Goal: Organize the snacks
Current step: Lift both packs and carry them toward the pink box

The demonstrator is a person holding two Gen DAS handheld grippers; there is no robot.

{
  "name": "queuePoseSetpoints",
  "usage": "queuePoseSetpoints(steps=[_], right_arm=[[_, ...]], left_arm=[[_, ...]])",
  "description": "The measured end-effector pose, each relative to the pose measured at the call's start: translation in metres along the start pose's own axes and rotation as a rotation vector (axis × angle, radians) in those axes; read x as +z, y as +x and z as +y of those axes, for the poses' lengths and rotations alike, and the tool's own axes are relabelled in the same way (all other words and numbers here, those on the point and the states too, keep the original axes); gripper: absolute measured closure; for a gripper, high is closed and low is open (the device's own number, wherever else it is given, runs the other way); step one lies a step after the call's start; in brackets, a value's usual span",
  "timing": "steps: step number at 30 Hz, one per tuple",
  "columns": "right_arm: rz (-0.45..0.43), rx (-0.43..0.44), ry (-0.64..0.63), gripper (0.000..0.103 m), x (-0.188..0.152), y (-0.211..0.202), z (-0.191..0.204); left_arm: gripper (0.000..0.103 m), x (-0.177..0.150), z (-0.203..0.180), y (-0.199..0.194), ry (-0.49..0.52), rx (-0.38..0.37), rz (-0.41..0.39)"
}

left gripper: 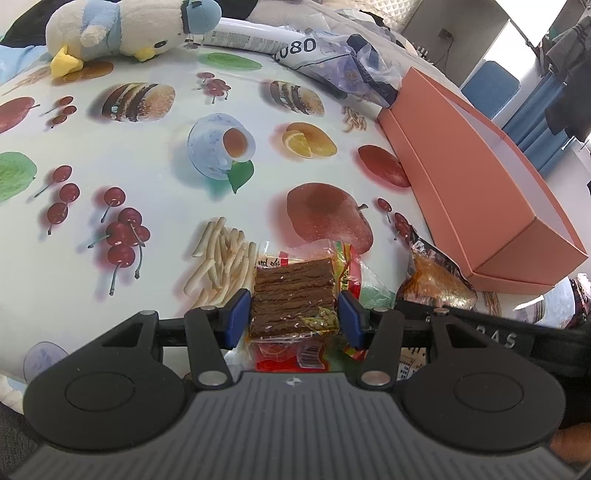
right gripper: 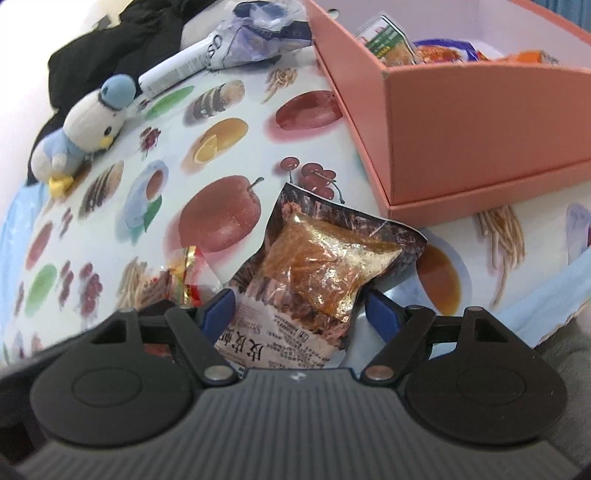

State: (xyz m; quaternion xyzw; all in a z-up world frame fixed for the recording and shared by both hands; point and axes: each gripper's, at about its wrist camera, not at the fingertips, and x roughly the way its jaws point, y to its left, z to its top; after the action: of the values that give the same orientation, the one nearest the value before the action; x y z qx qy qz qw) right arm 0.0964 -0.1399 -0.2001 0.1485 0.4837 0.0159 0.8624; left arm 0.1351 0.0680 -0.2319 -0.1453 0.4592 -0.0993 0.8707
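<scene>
Left wrist view: left hand-held gripper point(left gripper: 294, 317) sits clamped on a clear pack of brown snack sticks point(left gripper: 293, 295), blue pads pressing both long sides, pack low over the fruit-print worktop point(left gripper: 147, 155). Pack looks light, semi-stiff thanks to the stacked sticks; film is glossy, so prob. slippery. Side grip across the stick block seems the right hold vs. the floppy sealed ends. Pink box point(left gripper: 480, 192) lies to the right w/ its near end well apart from the pack; plush penguin point(left gripper: 122, 29) at the far edge.

Right wrist view: right hand-held gripper point(right gripper: 295, 317) has its jaws apart, straddling the lower part of a shrimp snack bag point(right gripper: 325, 269) that lies flat on the worktop just in front of the pink box. Pads don't press it as far as I can tell. Bag looks puffy, crinkly, light; contents likely brittle, so squeeze gently at mid-body, not the thin seal. Box already holds several packets point(right gripper: 406, 48).
</scene>
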Motion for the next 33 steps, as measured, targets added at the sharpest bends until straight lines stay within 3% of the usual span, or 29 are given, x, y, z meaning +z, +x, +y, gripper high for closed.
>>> queuePoseSetpoints(steps=[7,13,19,33], right_arm=[[-0.002,0.007,-0.067,0.046,0.003,-0.005,0.002],[-0.013,0.021,-0.126,0.057,0.0,-0.018,0.0],[-0.009,0.033,-0.149,0.059,-0.001,-0.03,-0.004],[-0.111,0.084,-0.173,0.06,0.012,-0.096,-0.015]], left_arm=[[0.045,0.002,0.0,-0.007,-0.014,0.005,-0.009],[0.046,0.005,-0.004,-0.018,-0.019,0.009,-0.029],[0.046,0.017,-0.01,-0.032,-0.034,0.015,-0.041],[0.046,0.028,-0.046,-0.087,0.017,-0.004,-0.094]])
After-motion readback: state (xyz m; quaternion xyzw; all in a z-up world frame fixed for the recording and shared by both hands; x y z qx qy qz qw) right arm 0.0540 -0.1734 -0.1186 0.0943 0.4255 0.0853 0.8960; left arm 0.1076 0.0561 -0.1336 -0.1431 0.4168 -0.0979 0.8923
